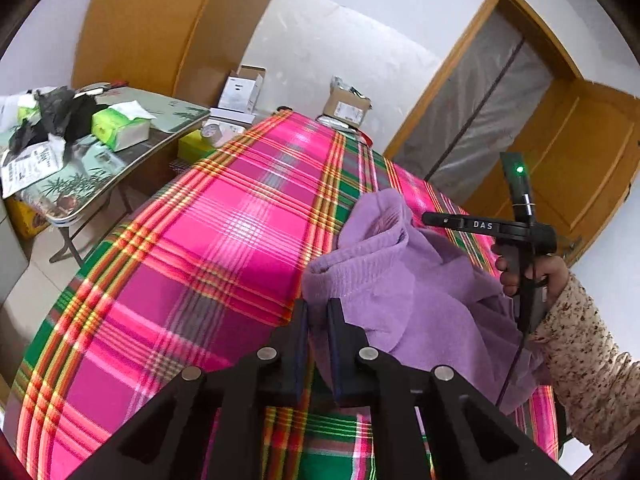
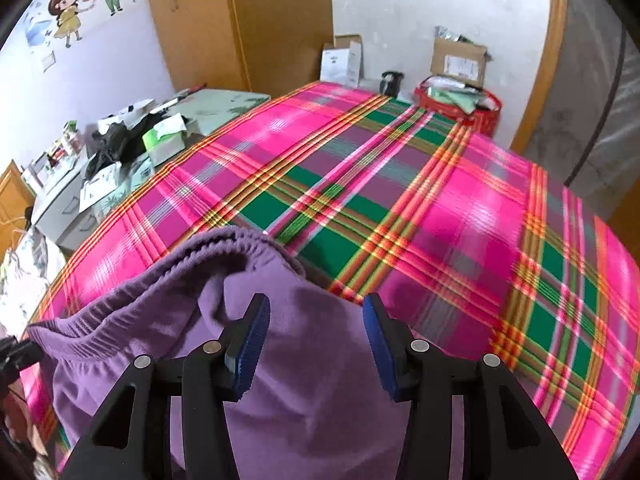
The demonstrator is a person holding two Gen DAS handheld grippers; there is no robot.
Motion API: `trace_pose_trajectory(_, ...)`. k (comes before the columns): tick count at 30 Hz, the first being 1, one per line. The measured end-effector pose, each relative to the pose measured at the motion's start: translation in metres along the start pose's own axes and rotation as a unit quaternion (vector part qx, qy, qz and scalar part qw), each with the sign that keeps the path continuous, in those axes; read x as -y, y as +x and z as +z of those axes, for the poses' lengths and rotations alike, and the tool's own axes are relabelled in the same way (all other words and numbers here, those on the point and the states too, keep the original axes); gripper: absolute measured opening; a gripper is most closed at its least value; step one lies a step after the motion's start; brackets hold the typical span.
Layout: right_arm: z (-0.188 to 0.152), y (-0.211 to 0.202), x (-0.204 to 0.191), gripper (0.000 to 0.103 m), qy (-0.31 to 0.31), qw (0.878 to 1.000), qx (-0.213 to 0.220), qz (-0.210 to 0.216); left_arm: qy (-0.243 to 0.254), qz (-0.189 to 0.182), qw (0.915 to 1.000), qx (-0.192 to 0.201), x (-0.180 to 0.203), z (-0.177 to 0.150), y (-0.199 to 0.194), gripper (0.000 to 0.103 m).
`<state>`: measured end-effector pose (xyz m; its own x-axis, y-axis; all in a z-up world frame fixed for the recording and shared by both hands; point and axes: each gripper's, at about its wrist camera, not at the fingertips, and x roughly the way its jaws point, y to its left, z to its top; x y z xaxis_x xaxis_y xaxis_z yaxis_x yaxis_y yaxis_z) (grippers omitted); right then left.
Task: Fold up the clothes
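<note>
Your left gripper [image 1: 318,312] has its fingers drawn close together, pinching an edge of the purple garment [image 1: 404,280]; the cloth passes between the two pads and bunches up just ahead and to the right of them. Your right gripper [image 2: 316,320] is spread wide, its blue pads [image 2: 250,344] apart with the same garment [image 2: 280,360] lying under and between them, though you cannot tell from the picture whether either pad touches the fabric. The gathered elastic waistband [image 2: 224,246] arcs just beyond and to the left of the right fingers. The garment sits crumpled on the pink and green plaid sheet [image 2: 460,208], which stretches out ahead of both grippers. In the left view, your right hand [image 1: 532,276] grips the other tool's handle on the far right, with a floral sleeve [image 1: 580,344] behind it. Off to the left of the sheet stands a cluttered side table [image 1: 160,108] with a green tissue pack [image 1: 120,128]. Beyond the far edge are cardboard boxes [image 2: 460,60] and a red basket [image 2: 480,116], against a white wall with wooden doors [image 2: 240,20].
</note>
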<state>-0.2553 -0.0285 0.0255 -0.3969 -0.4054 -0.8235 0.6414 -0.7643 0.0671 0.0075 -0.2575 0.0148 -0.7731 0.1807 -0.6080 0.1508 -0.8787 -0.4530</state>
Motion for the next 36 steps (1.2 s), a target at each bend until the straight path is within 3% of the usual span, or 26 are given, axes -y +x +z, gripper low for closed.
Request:
trace_pose_trajectory(6,0.011,0.013,-0.023,0.05,-0.053,0.998,-0.022,0.006,-0.009,0.005,0.9999,0.002,-0.008,-0.002,-0.006,0.01)
trace_pose_trajectory(16,0.035,0.041,-0.034,0.05,-0.066,0.995,-0.057,0.053,-0.024,0.004,0.9997,-0.003,-0.018,-0.006,-0.002,0.01)
trace_pose_trajectory(21,0.042,0.052,-0.052,0.049,-0.113,0.99,-0.076,0.045,-0.026,0.005,0.9996,-0.011,-0.022,-0.009,0.001,0.01)
trace_pose_trajectory(23,0.043,0.05,-0.055,0.022,-0.124,0.989,-0.066,0.042,-0.026,0.004,0.9996,-0.014,-0.023,-0.009,0.003,0.01)
trace_pose_trajectory(31,0.051,0.045,-0.07,0.013,-0.148,0.988,-0.036,0.015,-0.051,-0.015,0.9979,-0.038,-0.031,-0.006,0.017,0.013)
trace_pose_trajectory(36,0.054,0.05,-0.086,0.014,-0.183,0.982,-0.04,-0.009,-0.089,-0.032,0.9942,-0.052,-0.043,-0.007,0.024,0.015)
